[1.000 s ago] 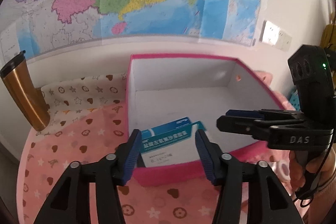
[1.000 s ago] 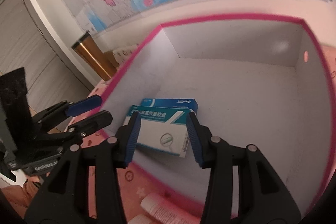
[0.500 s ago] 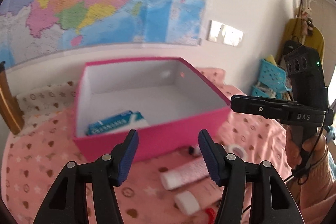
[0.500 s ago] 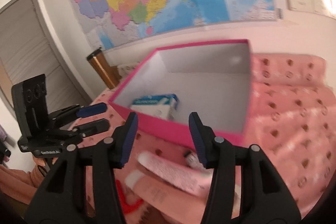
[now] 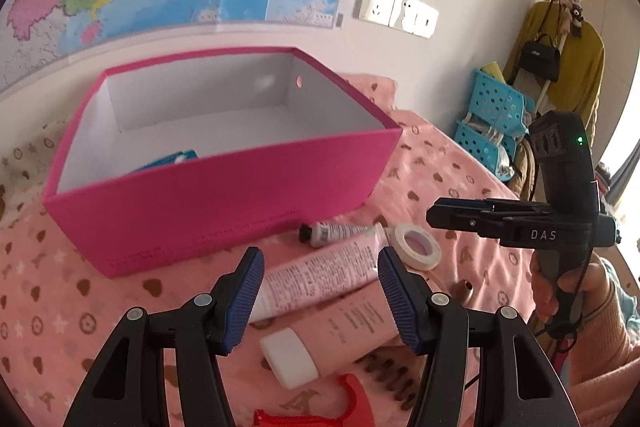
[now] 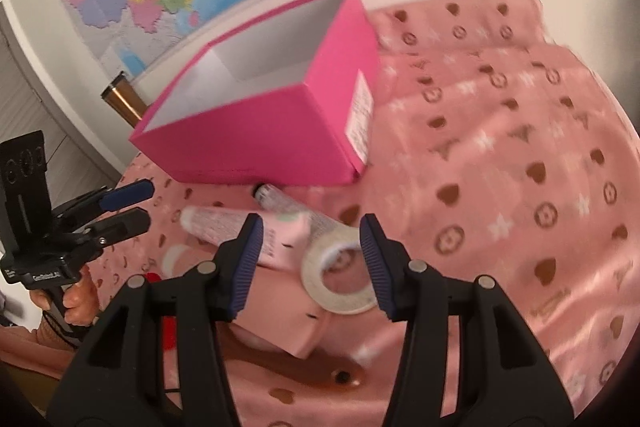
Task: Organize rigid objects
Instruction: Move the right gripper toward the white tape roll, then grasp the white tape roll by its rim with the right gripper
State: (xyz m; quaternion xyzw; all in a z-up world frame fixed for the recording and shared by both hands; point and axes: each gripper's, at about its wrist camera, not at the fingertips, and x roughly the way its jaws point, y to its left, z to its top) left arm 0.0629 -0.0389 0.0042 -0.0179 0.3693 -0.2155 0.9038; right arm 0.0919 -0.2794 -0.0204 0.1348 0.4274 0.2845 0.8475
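Pink cloth (image 5: 60,315) covers the work surface, and the loose items lie on it in a close heap. Nearest the left gripper (image 5: 320,297): a red plastic piece (image 5: 340,407), only partly in frame, then a thick pink tube with white cap (image 5: 332,335), then a longer pale printed tube (image 5: 320,277) lying across it. Left gripper's fingers stand part-spread with nothing between the pads. Right gripper (image 6: 310,261) is likewise part-spread and empty, poised over a tape roll (image 6: 340,279) that touches the tube ends. Both sets of jaws have just widened a little, with nothing in them. Behind the heap lies a small black-capped tube (image 5: 336,231), just in front of the pink box (image 5: 224,195); inside the box, a teal carton (image 5: 168,161) sits in the near left corner.

Risks, as I judge them:
- Items overlap, so closing on one tube may drag or roll its neighbour.
- Tape roll lies flat; pads may skate over the rim rather than catch it.
- Both grippers work the same small patch and could collide.
- Soft, rumpled cloth may snag a fingertip.

View differences: left wrist shows the box interior, carton, wall sockets (image 5: 394,11) and blue baskets (image 5: 492,123); right wrist shows the box's labelled end (image 6: 360,119) and a copper flask (image 6: 122,101), but not the carton.
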